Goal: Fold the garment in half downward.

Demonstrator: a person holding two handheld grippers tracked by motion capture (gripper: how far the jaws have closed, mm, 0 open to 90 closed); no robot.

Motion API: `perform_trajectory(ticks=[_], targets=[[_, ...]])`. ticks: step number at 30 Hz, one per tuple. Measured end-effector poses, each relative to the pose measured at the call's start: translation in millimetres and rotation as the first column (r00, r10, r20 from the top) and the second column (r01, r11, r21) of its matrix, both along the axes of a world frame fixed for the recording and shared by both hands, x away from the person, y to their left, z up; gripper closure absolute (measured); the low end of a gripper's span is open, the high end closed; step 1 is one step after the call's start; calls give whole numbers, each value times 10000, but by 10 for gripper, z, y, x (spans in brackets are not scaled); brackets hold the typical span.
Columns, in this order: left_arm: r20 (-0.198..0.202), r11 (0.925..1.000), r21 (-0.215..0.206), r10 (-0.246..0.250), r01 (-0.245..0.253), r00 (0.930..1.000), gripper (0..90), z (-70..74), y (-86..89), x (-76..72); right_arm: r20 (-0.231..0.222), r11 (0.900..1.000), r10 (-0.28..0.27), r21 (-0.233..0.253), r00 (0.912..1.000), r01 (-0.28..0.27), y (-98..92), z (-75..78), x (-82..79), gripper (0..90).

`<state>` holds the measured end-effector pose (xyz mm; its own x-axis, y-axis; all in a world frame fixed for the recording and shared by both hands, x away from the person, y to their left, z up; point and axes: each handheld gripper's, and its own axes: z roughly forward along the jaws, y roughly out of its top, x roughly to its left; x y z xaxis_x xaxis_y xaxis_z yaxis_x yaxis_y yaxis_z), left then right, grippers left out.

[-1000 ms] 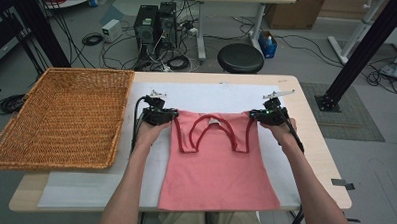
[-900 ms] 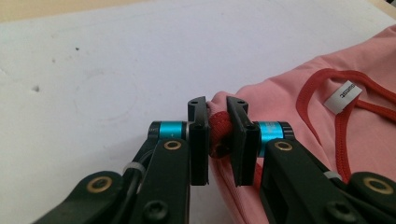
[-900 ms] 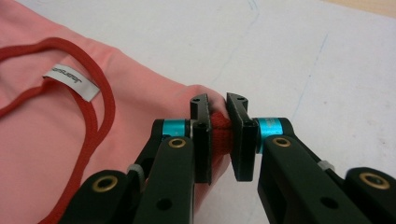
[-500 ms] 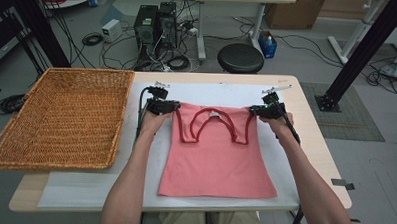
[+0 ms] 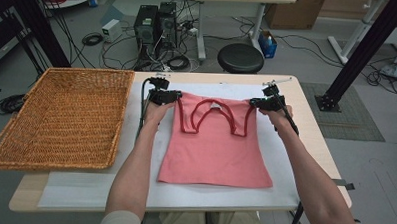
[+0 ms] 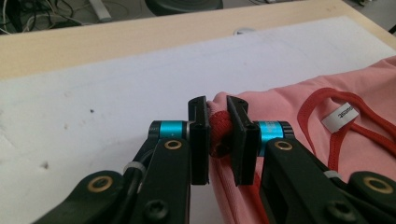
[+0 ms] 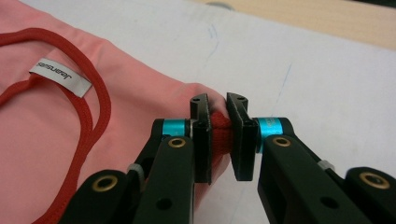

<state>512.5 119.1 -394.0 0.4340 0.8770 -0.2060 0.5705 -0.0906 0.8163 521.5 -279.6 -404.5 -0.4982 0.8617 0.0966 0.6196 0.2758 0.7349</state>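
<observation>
A pink tank top (image 5: 216,150) is spread flat on the white mat (image 5: 84,188); its 2 shoulder straps are clamped by the left gripper (image 5: 173,97) and right gripper (image 5: 257,102).

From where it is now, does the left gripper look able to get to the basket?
Probably yes: the left gripper is shut on the top, and bare white mat lies between it and the basket.

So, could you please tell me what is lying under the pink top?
The pink top lies flat on a white sheet that covers the wooden table. The sheet shows all round the top; whatever lies directly beneath the fabric is covered and cannot be seen.
</observation>
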Motion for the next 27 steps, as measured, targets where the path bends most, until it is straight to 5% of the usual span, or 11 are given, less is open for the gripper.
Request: perform_trajectory(ticks=[8,13,17,27], targets=[[391,9985,-466,319,-300,9987,798,115,78,40,395,9983,-134,565,9991,112,-52,120,69,815],[545,9994,-291,221,-205,9983,797,163,69,27,743,9984,-28,568,9972,-14,-42,203,86,815],[424,10000,-42,19,-18,9991,797,146,61,-25,577,9986,217,475,9981,-245,-30,194,46,815],[467,9981,384,-493,476,9977,796,97,70,-297,720,9976,483,470,9962,-517,-74,123,-226,815]])
